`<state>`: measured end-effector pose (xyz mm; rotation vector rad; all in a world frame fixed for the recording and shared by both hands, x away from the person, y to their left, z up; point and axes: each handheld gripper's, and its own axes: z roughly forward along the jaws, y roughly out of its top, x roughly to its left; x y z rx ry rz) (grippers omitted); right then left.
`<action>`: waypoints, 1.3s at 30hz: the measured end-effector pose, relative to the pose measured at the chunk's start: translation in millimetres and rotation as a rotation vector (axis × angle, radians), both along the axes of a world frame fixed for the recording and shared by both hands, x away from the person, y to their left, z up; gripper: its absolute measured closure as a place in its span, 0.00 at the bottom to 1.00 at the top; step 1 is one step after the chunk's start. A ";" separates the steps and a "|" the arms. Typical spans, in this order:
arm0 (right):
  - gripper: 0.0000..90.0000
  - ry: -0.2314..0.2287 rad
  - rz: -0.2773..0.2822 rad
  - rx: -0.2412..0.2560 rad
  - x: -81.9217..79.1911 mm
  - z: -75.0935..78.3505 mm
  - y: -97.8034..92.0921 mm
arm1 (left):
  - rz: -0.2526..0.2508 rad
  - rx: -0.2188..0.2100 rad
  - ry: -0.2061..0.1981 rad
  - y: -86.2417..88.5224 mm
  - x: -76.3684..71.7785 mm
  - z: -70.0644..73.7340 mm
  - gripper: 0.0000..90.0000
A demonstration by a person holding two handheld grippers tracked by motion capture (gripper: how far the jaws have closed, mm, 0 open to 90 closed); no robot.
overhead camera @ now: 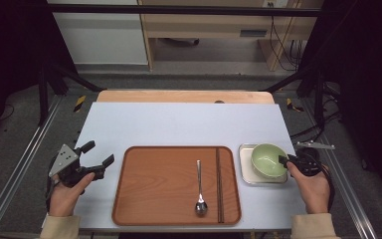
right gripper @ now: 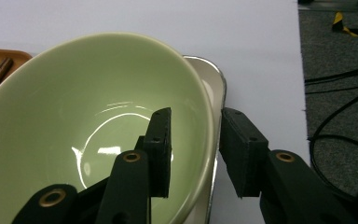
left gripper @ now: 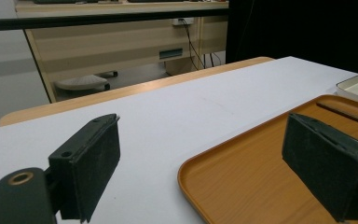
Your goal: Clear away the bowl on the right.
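At table's right, right gripper (overhead camera: 284,160) jaws straddle green bowl (overhead camera: 267,160) rim, unclenched; left gripper (overhead camera: 98,157) jaws spread.

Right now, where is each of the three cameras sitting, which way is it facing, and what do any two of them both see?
High view: above the person's side, looking forward and down on the table; both forearms, left gripper, right gripper.
Left gripper view: on the left gripper, low over the table, facing across it; two black jaws wide apart.
Right gripper view: on the right gripper, jaws astride the green bowl rim.
Shared: all three show the brown tray; the bowl sits in a small dish.
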<state>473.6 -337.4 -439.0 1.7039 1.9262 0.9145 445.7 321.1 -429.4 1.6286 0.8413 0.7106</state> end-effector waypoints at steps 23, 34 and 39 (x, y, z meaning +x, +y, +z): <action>0.93 0.019 -0.015 0.047 5.6 2.6 3.8 | 0.020 -0.002 -0.023 6.0 -3.4 7.6 0.12; 0.93 -0.065 0.020 0.038 1.6 30.1 15.4 | 0.030 -0.008 -0.029 9.5 -3.9 8.5 0.13; 0.93 -0.084 0.075 0.042 0.8 43.5 31.1 | 0.024 -0.010 -0.032 8.4 -4.6 9.2 0.12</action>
